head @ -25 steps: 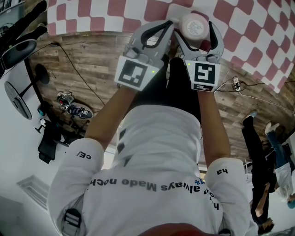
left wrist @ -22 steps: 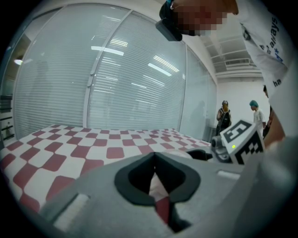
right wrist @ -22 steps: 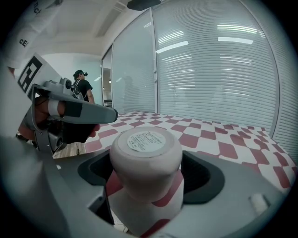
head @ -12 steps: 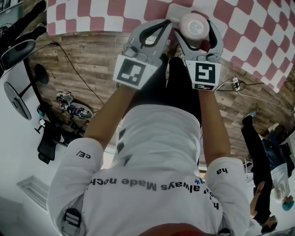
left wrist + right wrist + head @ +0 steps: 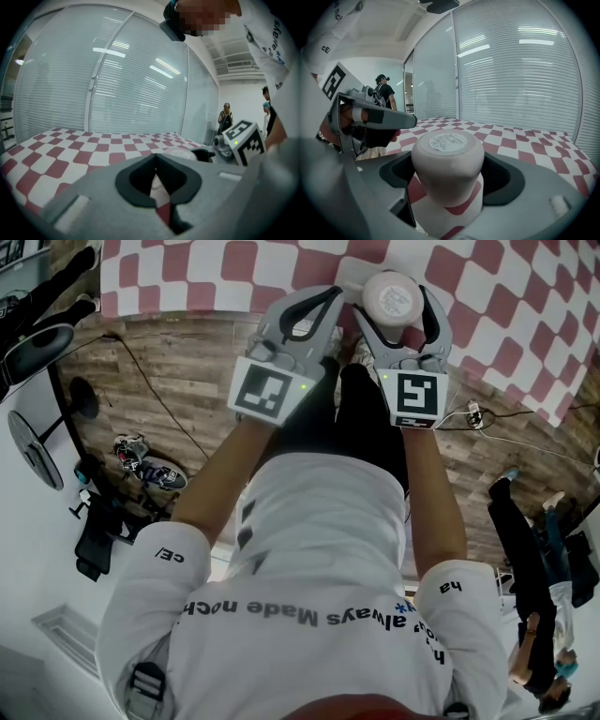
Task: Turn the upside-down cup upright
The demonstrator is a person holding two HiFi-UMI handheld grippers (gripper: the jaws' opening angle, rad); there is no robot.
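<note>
A pale cup (image 5: pixel 392 296) stands upside down, its labelled base up, over the red-and-white checked tablecloth (image 5: pixel 234 263). My right gripper (image 5: pixel 398 287) is shut on the cup, one jaw on each side of its body. In the right gripper view the cup (image 5: pixel 447 159) fills the gap between the jaws of the right gripper (image 5: pixel 450 180). Whether its rim rests on the cloth I cannot tell. My left gripper (image 5: pixel 336 292) is shut and empty just left of the cup. In the left gripper view the left gripper's (image 5: pixel 157 161) jaws meet, and the cup (image 5: pixel 180 151) shows beyond them.
The table's near edge runs just under both grippers, with wooden floor (image 5: pixel 187 381) below it. Cables (image 5: pixel 487 418) and shoes (image 5: pixel 145 460) lie on the floor. People (image 5: pixel 539 615) stand at the right. Glass walls with blinds (image 5: pixel 515 79) stand behind the table.
</note>
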